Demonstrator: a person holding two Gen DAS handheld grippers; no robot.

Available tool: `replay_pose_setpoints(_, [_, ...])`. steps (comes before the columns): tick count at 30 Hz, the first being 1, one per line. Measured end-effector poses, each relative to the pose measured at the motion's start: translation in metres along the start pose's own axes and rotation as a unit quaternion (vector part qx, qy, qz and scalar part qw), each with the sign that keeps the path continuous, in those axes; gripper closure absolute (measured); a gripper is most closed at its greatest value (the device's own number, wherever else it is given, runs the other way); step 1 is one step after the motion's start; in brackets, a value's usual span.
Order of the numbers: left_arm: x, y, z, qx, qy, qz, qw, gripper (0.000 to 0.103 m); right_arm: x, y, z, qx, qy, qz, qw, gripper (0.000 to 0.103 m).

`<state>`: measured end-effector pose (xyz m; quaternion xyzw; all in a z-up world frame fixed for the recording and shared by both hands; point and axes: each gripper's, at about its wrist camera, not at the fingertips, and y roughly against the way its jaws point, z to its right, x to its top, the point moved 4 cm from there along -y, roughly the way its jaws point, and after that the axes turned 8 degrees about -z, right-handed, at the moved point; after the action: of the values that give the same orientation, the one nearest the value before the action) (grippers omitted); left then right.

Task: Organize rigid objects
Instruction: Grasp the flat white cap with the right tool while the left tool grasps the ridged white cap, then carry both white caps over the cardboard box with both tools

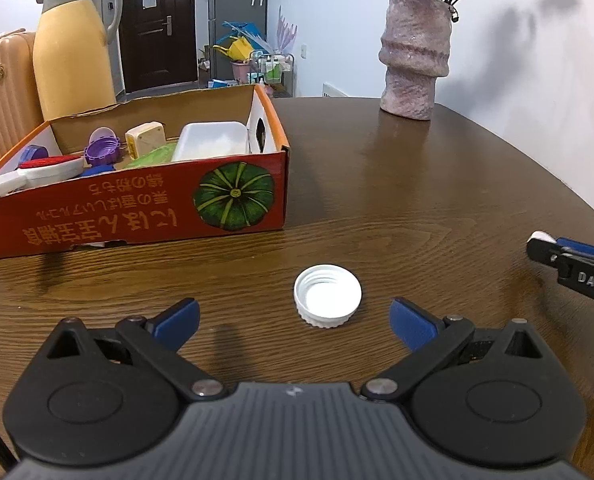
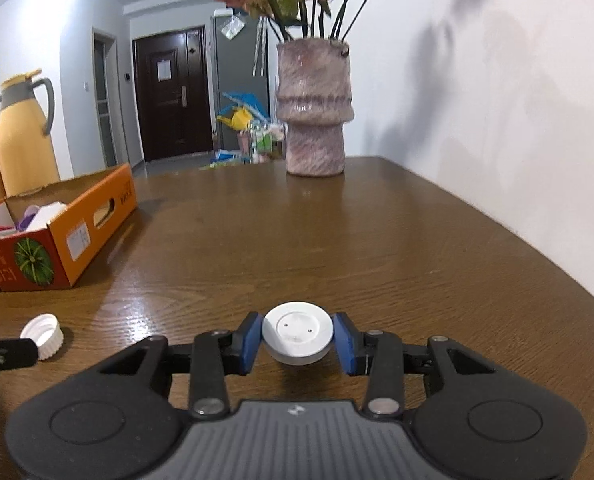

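box (image 1: 137,208) contents half hidden, right gripper (image 1: 537,240) cropped

Glossy wooden table (image 1: 417,208); ribbed white plastic cap (image 1: 327,295); printed cardboard box (image 1: 137,208).

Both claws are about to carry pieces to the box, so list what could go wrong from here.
1. The right claw pinches the round white disc only at its curved edge; it may slip or pop out.
2. The left claw is open around the white screw cap; closing off-centre could push it away.
3. The cardboard box is already crowded, so pieces may bounce out.
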<state>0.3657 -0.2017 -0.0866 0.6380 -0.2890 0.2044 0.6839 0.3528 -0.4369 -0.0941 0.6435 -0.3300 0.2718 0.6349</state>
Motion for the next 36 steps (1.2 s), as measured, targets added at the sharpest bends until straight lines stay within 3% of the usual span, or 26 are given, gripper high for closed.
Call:
replay_pose_setpoints(16, [0.01, -0.022, 0.013, 0.026, 0.007, -0.007, 0.9996, 0.003, -0.001, 0.013, -0.004, 0.006, 0.011, 0.031, 0.999, 0.065])
replay_pose_setpoints(25, [0.011, -0.028, 0.018, 0.015, -0.003, -0.008, 0.9999, 0.036, -0.002, 0.014, -0.004, 0.011, 0.01, 0.03, 0.999, 0.065])
replay_pose_setpoints(30, [0.012, -0.026, 0.026, 0.005, -0.023, 0.001, 0.9997, 0.063, -0.002, 0.014, -0.004, 0.014, 0.006, 0.029, 0.999, 0.065])
replay_pose_setpoints(36, [0.01, -0.025, 0.028, 0.006, -0.032, 0.005, 0.9995, 0.063, -0.002, 0.011, -0.002, 0.014, 0.0, 0.023, 1.0, 0.064])
